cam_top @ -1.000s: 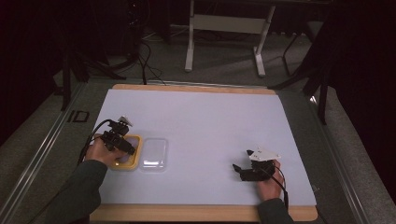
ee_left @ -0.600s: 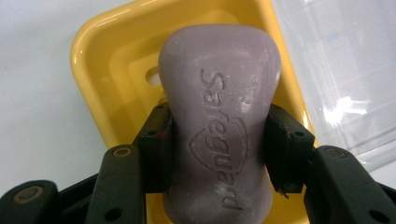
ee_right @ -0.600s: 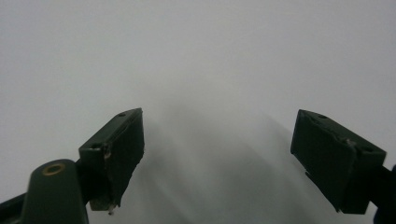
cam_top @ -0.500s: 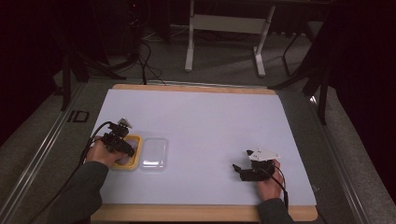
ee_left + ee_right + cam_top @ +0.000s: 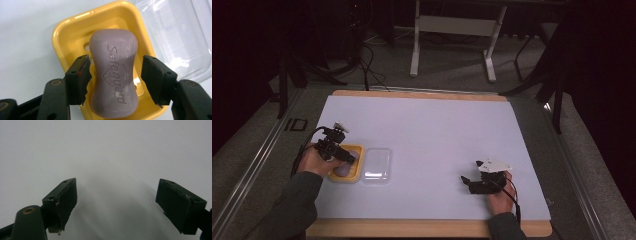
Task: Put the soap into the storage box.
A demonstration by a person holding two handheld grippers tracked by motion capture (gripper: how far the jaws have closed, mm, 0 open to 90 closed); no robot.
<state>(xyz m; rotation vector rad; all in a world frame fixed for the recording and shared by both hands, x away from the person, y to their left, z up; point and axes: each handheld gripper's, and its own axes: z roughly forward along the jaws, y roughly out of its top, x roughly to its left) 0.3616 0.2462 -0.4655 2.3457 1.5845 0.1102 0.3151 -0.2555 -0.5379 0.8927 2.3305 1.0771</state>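
Purple soap (image 5: 115,72), a waisted bar stamped with a brand name, is lying in a yellow dish (image 5: 63,37) near the left front of the white table cover (image 5: 437,130). The left gripper (image 5: 116,77) is hanging over it with its jaws parted around the bar's narrow middle, a small gap showing on each side, so nothing is being gripped yet. In my judgement the person is either about to pick up the bar or has just set it down; I cannot tell which. For a good grasp, the jaws should be closing squarely on that waist, kept level so the smooth bar is not squirting out.

A clear plastic lid (image 5: 377,162) is lying just beside the dish on its right, touching or nearly so, which is leaving little room on that side. The table edge is near on the left.

The right gripper (image 5: 473,181) is resting low near the front right, well apart, jaws wide and holding nothing. The middle and far side of the cover are lying bare.
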